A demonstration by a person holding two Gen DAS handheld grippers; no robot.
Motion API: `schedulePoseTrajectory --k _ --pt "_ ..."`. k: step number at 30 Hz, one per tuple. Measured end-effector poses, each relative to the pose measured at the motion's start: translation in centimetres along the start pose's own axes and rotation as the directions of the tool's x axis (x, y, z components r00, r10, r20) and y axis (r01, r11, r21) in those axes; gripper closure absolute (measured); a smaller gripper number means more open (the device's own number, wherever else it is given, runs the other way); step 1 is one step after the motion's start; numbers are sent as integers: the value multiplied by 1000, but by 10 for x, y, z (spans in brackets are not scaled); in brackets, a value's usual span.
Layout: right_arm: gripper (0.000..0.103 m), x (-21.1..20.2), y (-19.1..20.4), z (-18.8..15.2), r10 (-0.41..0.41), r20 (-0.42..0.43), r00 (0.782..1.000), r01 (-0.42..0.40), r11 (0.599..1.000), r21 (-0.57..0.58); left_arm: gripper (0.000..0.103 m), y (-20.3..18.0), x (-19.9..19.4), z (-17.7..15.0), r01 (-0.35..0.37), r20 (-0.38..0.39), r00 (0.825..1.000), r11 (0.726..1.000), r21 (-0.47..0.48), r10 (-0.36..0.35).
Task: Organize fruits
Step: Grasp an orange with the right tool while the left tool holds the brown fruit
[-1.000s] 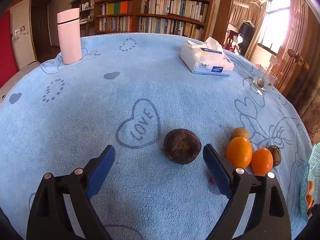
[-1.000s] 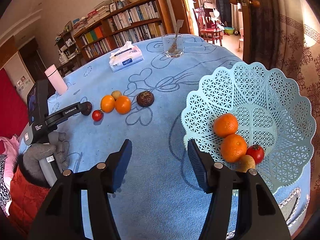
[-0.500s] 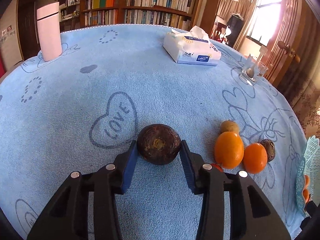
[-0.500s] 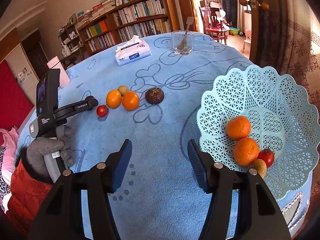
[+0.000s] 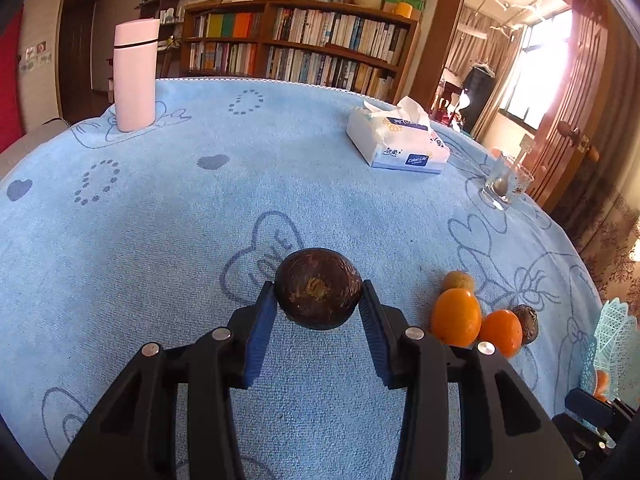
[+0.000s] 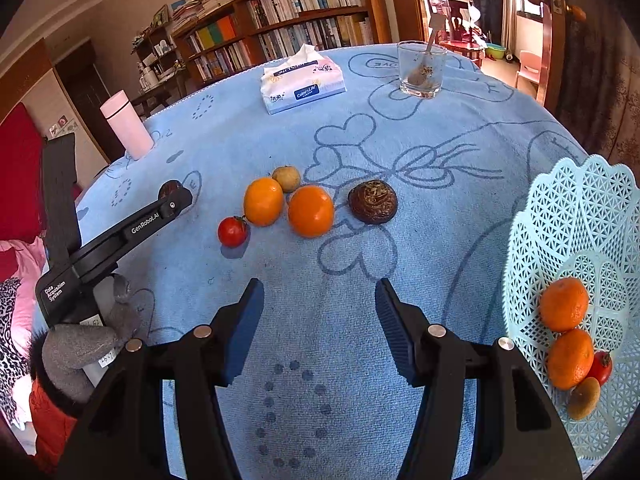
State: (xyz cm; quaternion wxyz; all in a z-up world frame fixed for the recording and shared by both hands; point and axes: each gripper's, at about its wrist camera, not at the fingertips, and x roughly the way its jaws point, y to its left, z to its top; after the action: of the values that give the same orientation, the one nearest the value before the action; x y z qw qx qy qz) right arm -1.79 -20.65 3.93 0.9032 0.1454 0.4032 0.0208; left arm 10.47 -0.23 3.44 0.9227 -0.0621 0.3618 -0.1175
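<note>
Through my left wrist camera, my left tool [image 5: 319,300] is clamped on a dark brown round fruit [image 5: 318,294], both blue pads pressed to its sides; its tan stem scar faces the camera, and it looks slightly wider than tall, long axis running pad to pad. From the right wrist camera that fruit is only a dark sliver [image 6: 170,190] at the tip of the left tool, gripped by a grey-gloved hand [image 6: 86,346]. Only this view shows my right tool [image 6: 320,306], its jaws standing partly open over bare blue tabletop cloth [image 6: 400,152] with nothing between them. It also shows the full cluster: a cherry tomato [image 6: 232,231], two oranges [image 6: 311,211], a small tan fruit [image 6: 286,178] and a second dark fruit [image 6: 373,202], and the pale blue lattice basket [image 6: 576,216] holding more fruit at the right.
</note>
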Motion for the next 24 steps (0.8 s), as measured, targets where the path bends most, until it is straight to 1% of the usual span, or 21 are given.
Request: schedulePoseTrajectory --k 4,7,16,19,20,21,22,24 --pt "44 30 10 15 -31 -24 999 29 998 -56 60 1 -1 -1 -6 6 1000 1000 -3 6" --pt "44 50 14 24 -54 -39 998 51 996 -72 60 2 -1 -1 -11 11 1000 1000 -9 11" --pt "46 84 14 46 -84 -58 995 81 996 -49 60 -3 -2 -3 -20 26 999 1000 5 20" --pt "51 90 16 48 -108 -55 993 104 993 -63 60 -4 -2 -4 -18 27 999 1000 7 17" --pt "55 90 16 48 -119 -51 992 116 991 -69 60 -4 -2 -4 -18 26 1000 1000 7 17" --pt "61 89 17 47 -127 -49 991 123 990 -75 60 -4 -2 -4 -17 26 1000 1000 6 17" --pt "64 88 17 47 -128 -49 991 124 989 -78 60 -3 -3 -4 -16 26 1000 1000 4 16" --pt "65 84 16 45 -122 -54 991 118 990 -71 60 -3 -3 -4 -13 26 1000 1000 1 13"
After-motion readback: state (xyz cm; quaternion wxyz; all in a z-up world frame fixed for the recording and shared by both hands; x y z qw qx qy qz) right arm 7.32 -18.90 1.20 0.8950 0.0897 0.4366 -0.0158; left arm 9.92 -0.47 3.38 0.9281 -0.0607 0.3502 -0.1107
